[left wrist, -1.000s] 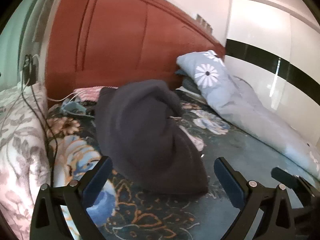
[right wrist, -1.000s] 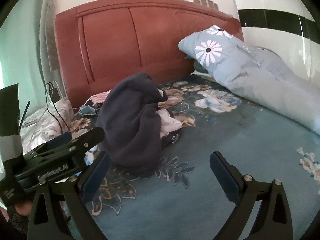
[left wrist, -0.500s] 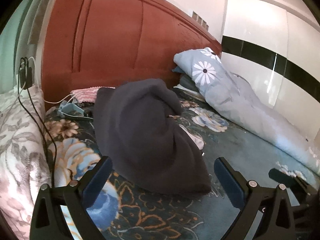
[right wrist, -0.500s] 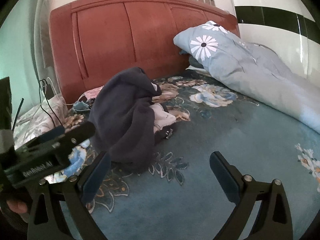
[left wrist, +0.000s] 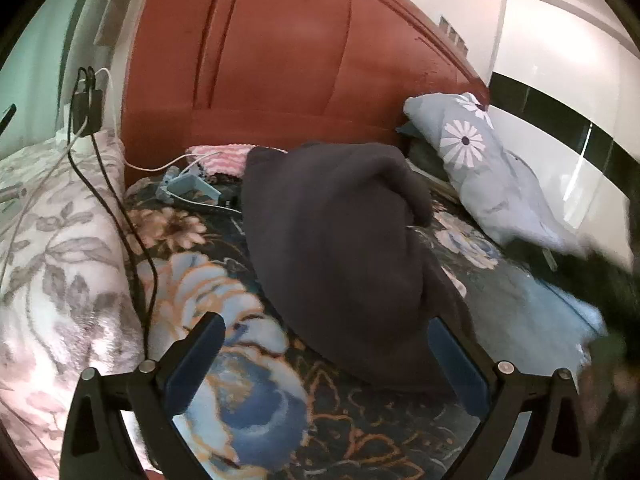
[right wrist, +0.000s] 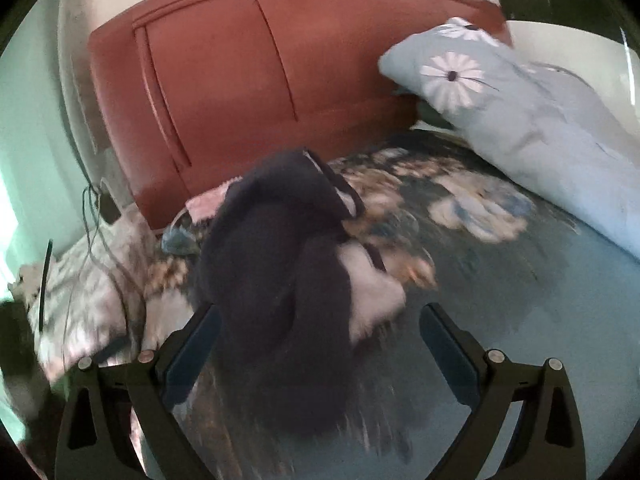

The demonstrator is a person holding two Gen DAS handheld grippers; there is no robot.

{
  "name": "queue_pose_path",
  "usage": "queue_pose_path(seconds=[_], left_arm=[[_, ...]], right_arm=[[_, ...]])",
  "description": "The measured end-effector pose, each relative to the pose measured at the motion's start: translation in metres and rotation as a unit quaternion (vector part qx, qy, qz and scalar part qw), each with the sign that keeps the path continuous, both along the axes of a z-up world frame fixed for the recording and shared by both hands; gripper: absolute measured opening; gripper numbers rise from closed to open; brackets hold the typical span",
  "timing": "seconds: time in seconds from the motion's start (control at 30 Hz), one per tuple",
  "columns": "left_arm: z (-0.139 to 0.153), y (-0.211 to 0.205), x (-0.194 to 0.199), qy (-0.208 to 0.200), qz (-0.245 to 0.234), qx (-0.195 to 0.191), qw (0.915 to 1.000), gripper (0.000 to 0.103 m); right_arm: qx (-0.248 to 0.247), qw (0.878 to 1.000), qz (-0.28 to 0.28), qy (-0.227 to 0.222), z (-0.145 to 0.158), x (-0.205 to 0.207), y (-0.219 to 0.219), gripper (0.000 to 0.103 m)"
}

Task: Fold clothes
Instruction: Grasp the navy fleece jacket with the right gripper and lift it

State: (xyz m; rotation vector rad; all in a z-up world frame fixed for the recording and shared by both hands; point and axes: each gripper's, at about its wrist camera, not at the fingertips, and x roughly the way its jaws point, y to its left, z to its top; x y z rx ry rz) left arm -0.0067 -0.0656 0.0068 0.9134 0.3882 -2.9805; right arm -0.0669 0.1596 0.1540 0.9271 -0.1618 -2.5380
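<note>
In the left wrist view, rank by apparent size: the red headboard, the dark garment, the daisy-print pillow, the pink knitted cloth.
Largest to smallest as they look:
1. red headboard
2. dark garment, though its nearness to the camera inflates it
3. daisy-print pillow
4. pink knitted cloth, only partly visible behind the garment

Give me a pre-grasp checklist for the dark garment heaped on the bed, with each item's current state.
1. Left gripper open: ok.
2. Right gripper open: ok.
3. Dark garment within reach of both: ok, its near edge lies by the fingertips.
4. Garment flat for folding: not ok, bunched in a mound.
5. White cloth clear of the garment: not ok, tucked against it.
6. Black cable clear of the garment: ok, lies off to the left.
</note>
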Motion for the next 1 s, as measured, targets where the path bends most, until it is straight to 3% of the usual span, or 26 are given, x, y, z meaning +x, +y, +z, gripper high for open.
queue_pose_path(seconds=[0.07,0.17,0.23,0.4,0.53,0.63,0.77,0.83,1.0], left_arm=[[0.001,-0.001,0.000,0.003,0.004,-0.013,0.9999,0.103],[0.002,-0.005,0.000,0.003,0.011,-0.029,0.9995,0.103],[0.002,-0.010,-0.001,0.001,0.017,-0.030,0.9994,0.103],[-0.001,-0.022,-0.003,-0.008,0.025,0.000,0.9996,0.103],[-0.002,-0.030,-0.002,-0.014,0.042,0.004,0.9990,0.103],[-0.004,-0.039,0.000,-0.017,0.051,0.021,0.9984,0.103],[-0.006,-0.046,0.000,-0.020,0.052,0.051,0.9972,0.103],[-0.005,-0.047,0.001,-0.020,0.059,0.049,0.9969,0.103],[-0.007,-0.056,0.004,-0.020,0.066,0.068,0.9953,0.103]], right_arm=[[-0.002,1.000,0.016,-0.013,0.004,-0.031,-0.017,0.098],[0.034,0.999,0.016,-0.007,0.007,-0.061,-0.038,0.094],[0.031,0.999,0.018,-0.017,0.008,-0.079,-0.047,0.081],[-0.011,0.997,0.052,-0.050,0.019,-0.102,-0.083,0.078],[0.014,0.992,0.086,-0.096,0.014,-0.112,-0.127,0.077],[0.013,0.986,0.077,-0.147,-0.001,-0.125,-0.144,0.069],[-0.007,0.985,0.036,-0.167,-0.011,-0.143,-0.147,0.061],[-0.019,0.984,0.013,-0.179,-0.015,-0.151,-0.141,0.033],[-0.064,0.981,-0.034,-0.181,-0.010,-0.156,-0.106,0.011]])
